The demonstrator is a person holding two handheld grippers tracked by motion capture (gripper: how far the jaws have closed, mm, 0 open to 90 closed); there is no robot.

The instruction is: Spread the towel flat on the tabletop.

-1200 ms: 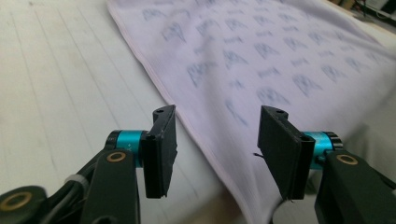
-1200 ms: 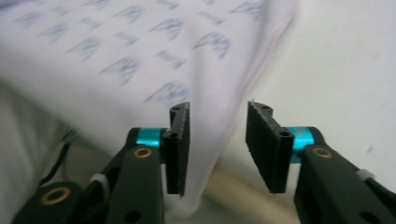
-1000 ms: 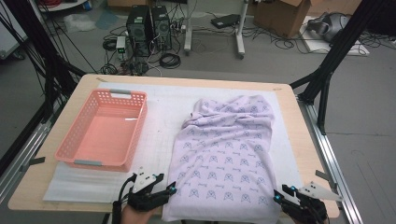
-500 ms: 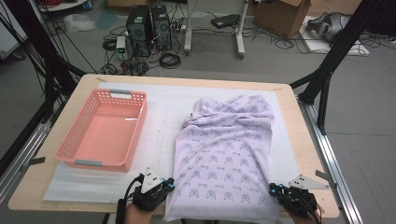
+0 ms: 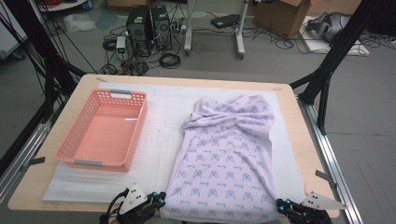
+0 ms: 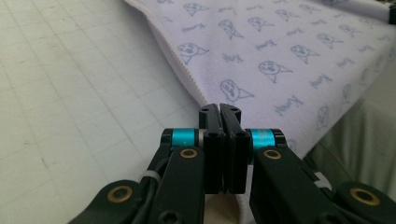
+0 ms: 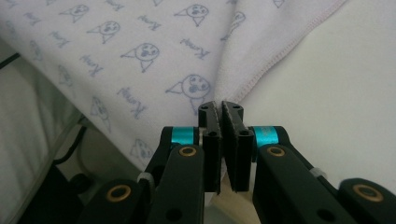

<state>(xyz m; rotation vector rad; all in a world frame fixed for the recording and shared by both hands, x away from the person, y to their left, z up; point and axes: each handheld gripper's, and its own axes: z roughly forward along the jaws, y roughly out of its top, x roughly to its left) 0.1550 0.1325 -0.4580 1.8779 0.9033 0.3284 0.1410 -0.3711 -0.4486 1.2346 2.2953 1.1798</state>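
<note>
A pale lilac cloth (image 5: 224, 158) printed with small blue faces lies lengthwise on the white mat (image 5: 159, 116), bunched into folds at its far end. My left gripper (image 5: 161, 199) is at the cloth's near left corner. In the left gripper view its jaws (image 6: 219, 108) are pressed together on the hemmed edge of the cloth (image 6: 280, 46). My right gripper (image 5: 281, 204) is at the near right corner. Its jaws (image 7: 219, 106) are closed on the edge of the cloth (image 7: 116, 42) where the hem folds.
An empty pink plastic basket (image 5: 74, 135) stands on the left half of the mat. The wooden table (image 5: 32, 186) ends just under both grippers. Computers, cables and boxes sit on the floor beyond the far edge.
Both grippers have moved in toward the cloth's near corners, and both pairs of jaws have gone from open to shut. The cloth and basket have not shifted.
</note>
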